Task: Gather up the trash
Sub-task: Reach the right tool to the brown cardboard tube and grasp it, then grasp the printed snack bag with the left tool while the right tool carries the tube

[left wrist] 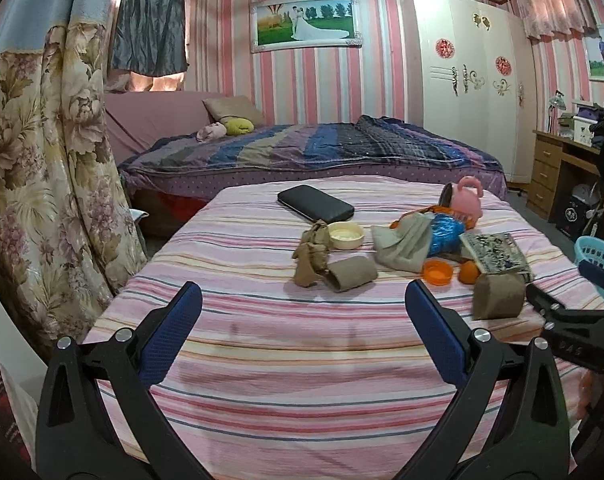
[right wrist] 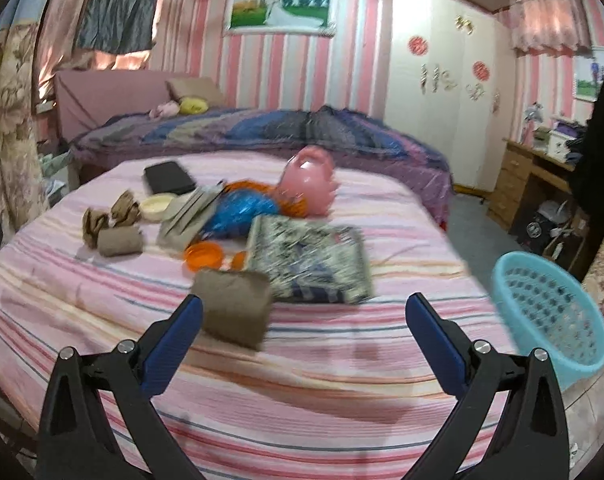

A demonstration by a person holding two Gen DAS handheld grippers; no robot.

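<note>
Right gripper [right wrist: 304,320] gapes near blurred, perhaps cardboard tube [right wrist: 232,308].

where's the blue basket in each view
Left wrist view: blue basket only partly seen at the far right edge, beyond the bed.
Right wrist view: whole basket at lower right, beside the bed.
Shared landmark: the magazine, left of the basket.

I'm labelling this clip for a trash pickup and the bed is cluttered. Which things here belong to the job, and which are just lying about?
Likely part of the job:
- cardboard tube
- second cardboard tube
- crumpled brown paper
- blue basket, probably the bin
- orange lid, possibly

Probably just lying about:
- black case
- magazine
- pink toy
- cream bowl
</note>
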